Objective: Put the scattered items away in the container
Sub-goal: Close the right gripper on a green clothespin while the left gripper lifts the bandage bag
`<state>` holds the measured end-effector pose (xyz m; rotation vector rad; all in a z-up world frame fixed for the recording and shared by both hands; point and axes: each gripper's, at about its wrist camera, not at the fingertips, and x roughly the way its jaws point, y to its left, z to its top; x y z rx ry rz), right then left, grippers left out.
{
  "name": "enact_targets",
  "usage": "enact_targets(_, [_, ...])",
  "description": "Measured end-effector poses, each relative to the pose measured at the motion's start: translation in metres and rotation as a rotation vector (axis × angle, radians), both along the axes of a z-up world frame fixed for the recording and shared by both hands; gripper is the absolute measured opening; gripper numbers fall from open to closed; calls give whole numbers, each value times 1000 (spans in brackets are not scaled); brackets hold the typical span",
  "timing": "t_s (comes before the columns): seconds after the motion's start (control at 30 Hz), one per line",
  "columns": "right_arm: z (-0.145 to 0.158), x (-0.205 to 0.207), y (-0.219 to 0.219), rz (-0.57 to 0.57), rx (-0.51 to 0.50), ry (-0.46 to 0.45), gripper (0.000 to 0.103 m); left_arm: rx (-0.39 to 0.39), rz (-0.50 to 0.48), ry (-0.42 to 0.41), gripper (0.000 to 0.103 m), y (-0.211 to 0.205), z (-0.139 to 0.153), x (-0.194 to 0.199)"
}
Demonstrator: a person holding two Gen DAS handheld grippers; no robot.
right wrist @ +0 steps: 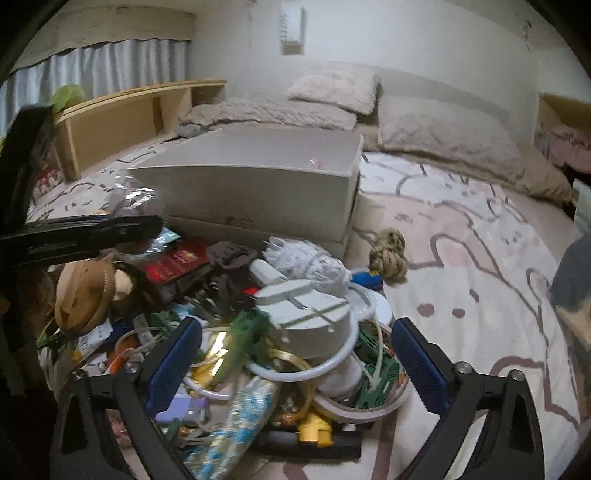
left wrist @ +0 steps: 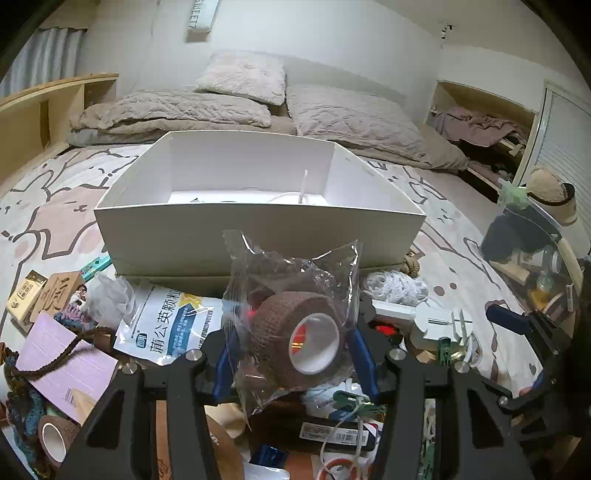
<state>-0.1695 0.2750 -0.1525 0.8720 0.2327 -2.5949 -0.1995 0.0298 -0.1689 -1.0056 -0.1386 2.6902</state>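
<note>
I'm looking across a bed (left wrist: 44, 206) with a cartoon-print sheet, grey pillows (left wrist: 243, 75) stacked against a white wall (left wrist: 332, 33). Wooden shelf (right wrist: 140, 107) on the left, pale curtain (right wrist: 110, 62) behind it. Dim indoor light.

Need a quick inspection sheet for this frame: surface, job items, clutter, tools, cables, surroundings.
Surface: bed sheet with a pink and white cartoon print.
Job's things: white box open, a little inside; bandage roll in clear wrap.
Clutter: heap before the box: blue and white sachet, pink paper, white yarn ball, rope knot, grey round part.
Grippers: left tool shut on the bandage roll, in front of the box; right tool open over the heap.
Cables: white cord inside the box.
Surroundings: pillows, wooden headboard shelf, curtain.
</note>
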Motion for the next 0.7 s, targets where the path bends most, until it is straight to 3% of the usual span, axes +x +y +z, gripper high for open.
enact_targets(0.13, [-3, 11, -13, 71, 28, -4, 66, 2, -8, 1, 53, -1, 1, 1])
enact_targets(0.2, [-6, 13, -18, 92, 53, -13, 63, 3, -7, 1, 53, -1, 1, 2])
enact_targets(0.43, [-6, 14, -18, 105, 37, -31, 33, 4, -6, 0, 53, -2, 1, 2])
enact_targets(0.57, [2, 22, -15, 112, 1, -9, 32, 3, -5, -2, 53, -3, 1, 1])
enact_targets(0.7, [5, 19, -10, 122, -92, -77, 32, 2, 1, -8, 53, -3, 0, 0])
